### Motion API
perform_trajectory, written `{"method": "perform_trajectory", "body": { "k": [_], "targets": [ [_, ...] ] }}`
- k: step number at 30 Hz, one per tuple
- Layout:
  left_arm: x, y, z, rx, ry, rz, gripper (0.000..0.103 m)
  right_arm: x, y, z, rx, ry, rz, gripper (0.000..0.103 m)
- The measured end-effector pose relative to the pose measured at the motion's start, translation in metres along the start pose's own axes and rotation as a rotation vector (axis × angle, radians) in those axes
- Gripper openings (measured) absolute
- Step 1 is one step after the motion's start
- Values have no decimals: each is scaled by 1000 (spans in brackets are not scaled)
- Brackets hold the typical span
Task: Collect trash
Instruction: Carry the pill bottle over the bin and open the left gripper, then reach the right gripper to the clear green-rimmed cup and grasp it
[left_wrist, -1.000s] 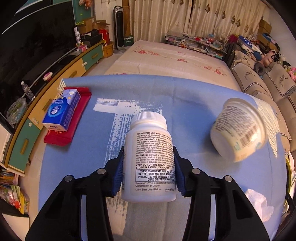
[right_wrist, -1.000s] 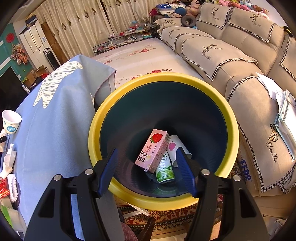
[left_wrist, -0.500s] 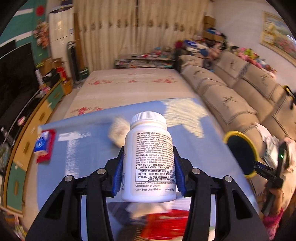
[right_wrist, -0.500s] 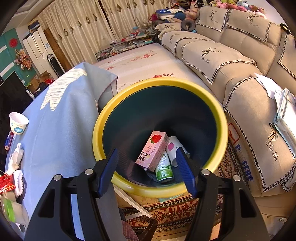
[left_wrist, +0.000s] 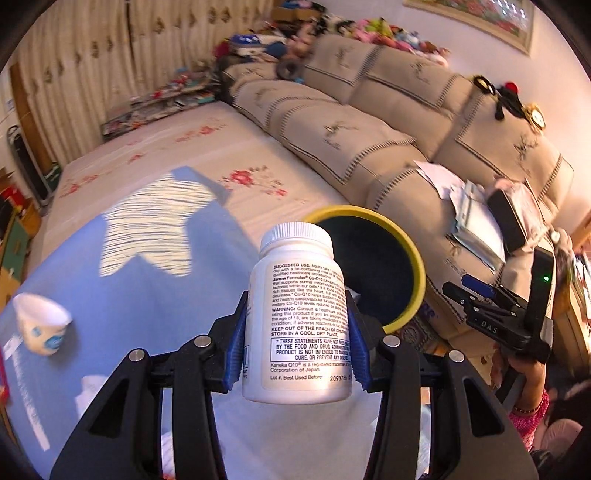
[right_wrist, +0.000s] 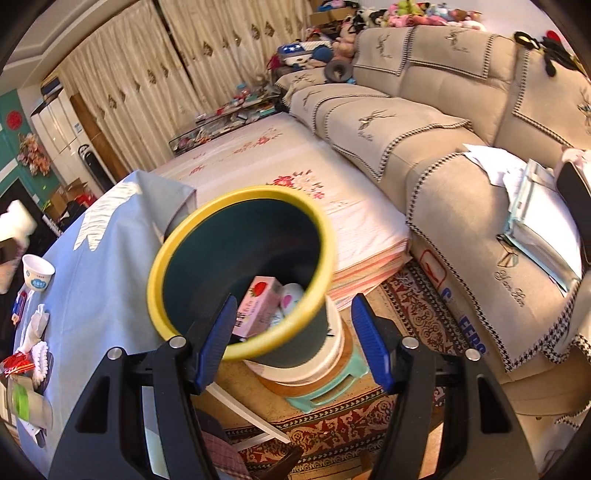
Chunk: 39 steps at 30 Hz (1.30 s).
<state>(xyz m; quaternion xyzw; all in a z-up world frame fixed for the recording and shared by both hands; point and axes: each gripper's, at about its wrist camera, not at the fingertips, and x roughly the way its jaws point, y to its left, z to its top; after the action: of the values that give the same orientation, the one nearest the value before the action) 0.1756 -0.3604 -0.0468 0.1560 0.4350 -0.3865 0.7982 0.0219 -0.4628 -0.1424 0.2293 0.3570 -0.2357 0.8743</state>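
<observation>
The left gripper (left_wrist: 295, 339) is clamped on the bottle (left_wrist: 297, 325) at frame centre, just before the bin (left_wrist: 404, 236). It looks a rigid, smooth plastic, likely light; mid-body grip suits. The right gripper (right_wrist: 291, 338) stands apart, empty.

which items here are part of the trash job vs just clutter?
Job:
- white pill bottle, clamped in left gripper
- yellow-rimmed bin, pink carton inside
- paper cup on blue tablecloth
- crumpled tissue

Lying about:
- sofa
- papers on sofa
- stool under bin
</observation>
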Motion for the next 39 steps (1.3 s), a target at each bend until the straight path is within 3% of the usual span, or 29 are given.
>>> {"method": "perform_trajectory", "body": {
  "k": [9,16,20,26,31,35,39],
  "targets": [
    [113,-49,37,61,169,-43,47,-3,-45,-12,68,11,4,61],
    [171,-58,37,69,267,-48,47,3,-62,-18,101,33,6,61],
    [179,-57,41,63,266,-42,66,3,-66,-20,108,37,8,61],
    [132,-50,46,43,206,-66,67,1,-55,-23,94,41,26,61],
    [43,-32,45,-3,39,-65,84,3,-25,-29,28,65,74,61],
    [-28,-7,20,-55,-95,-28,90,0,16,-36,-73,81,124,61],
    [-89,32,-26,-152,-204,27,93,-8,64,-46,-187,83,191,61]
  ]
}}
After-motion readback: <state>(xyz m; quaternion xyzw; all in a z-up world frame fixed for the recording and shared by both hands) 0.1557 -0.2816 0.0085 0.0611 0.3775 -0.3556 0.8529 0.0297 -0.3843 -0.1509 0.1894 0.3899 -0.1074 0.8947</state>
